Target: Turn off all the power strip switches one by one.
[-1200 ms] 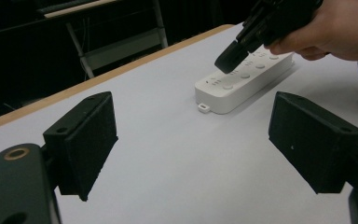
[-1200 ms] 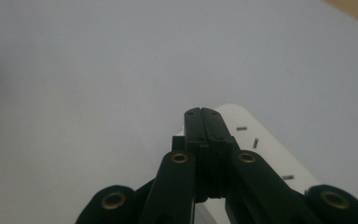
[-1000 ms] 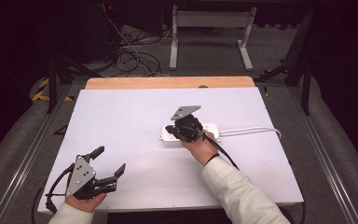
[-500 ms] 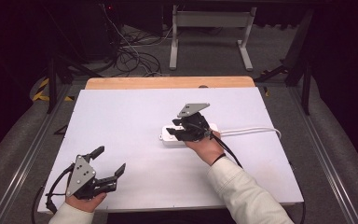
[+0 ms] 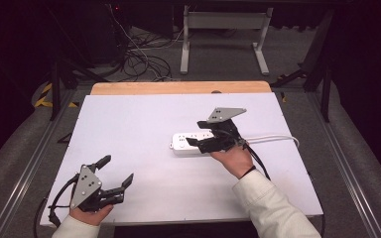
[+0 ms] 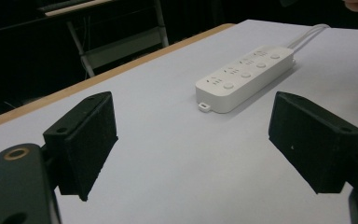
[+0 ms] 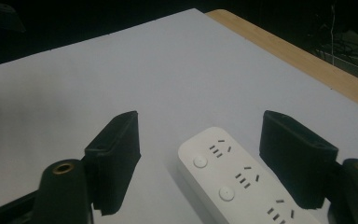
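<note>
A white power strip (image 5: 183, 144) lies flat near the middle of the white table (image 5: 129, 124), and its white cable (image 5: 273, 138) runs off to the right. My right gripper (image 5: 197, 133) hovers just above the strip's right half. Its jaws have just been opening and stand apart. In the right gripper view the strip (image 7: 233, 182) lies below and between the pads of that gripper (image 7: 205, 154), untouched. My left gripper (image 5: 116, 169) rests open and empty at the near left corner. In its own view this gripper (image 6: 200, 137) faces the strip (image 6: 244, 77) from a distance.
The table's far edge is a bare wooden strip (image 5: 178, 88). Behind it stand a white metal frame (image 5: 223, 29) and loose cables (image 5: 139, 62) on the floor. Metal rails (image 5: 25, 168) run along both sides of the table. A sleeved forearm (image 5: 268, 208) crosses the near right part.
The right gripper has lifted and shifted a little right along the strip, and its jaws went from shut to spread. The left gripper has stayed where it was.
</note>
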`<state>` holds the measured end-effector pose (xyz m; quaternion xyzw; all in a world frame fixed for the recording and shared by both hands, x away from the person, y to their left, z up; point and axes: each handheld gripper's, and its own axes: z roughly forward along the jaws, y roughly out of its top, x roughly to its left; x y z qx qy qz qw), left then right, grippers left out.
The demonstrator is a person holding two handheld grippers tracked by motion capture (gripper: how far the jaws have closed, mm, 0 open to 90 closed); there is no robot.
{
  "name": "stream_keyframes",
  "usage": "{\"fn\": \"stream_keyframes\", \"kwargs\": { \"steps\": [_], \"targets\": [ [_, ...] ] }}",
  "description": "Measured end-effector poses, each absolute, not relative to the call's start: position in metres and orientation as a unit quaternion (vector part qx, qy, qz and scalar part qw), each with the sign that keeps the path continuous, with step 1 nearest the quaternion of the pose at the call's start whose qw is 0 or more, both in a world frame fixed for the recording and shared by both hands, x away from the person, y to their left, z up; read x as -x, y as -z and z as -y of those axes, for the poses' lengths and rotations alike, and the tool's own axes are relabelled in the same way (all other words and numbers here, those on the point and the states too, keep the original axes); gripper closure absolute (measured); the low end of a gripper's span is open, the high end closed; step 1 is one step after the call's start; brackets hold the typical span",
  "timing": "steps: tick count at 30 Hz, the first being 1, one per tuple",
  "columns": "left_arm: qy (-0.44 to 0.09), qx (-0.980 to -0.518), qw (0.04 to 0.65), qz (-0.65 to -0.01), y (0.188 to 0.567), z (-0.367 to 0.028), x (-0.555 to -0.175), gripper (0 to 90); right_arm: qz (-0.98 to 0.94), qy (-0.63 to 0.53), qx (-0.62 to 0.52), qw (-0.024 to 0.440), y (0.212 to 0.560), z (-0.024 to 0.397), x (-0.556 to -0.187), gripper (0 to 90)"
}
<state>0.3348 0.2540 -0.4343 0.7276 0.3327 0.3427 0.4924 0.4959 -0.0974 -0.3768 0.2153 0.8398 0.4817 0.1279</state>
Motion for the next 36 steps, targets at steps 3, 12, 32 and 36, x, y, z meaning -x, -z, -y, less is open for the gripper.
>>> {"fn": "stream_keyframes", "kwargs": {
  "steps": [3, 12, 32, 36],
  "targets": [
    [-0.342, -0.728, 0.491, -0.333, 0.435, -0.254, -0.335, 15.7, -0.837, -0.486, -0.218, 0.128, 0.374, 0.106, -0.491, 25.6],
    [-0.342, -0.729, 0.491, -0.333, 0.435, -0.253, -0.335, 15.7, -0.831, -0.491, -0.224, 0.131, 0.373, 0.128, -0.477, 8.8],
    [-0.341, -0.731, 0.489, -0.333, 0.434, -0.253, -0.335, 15.6, -0.804, -0.520, -0.247, 0.150, 0.397, 0.192, -0.446, 0.5],
    [-0.342, -0.733, 0.486, -0.331, 0.434, -0.253, -0.335, 15.6, -0.804, -0.519, -0.250, 0.146, 0.408, 0.203, -0.441, 0.3]
  ]
}}
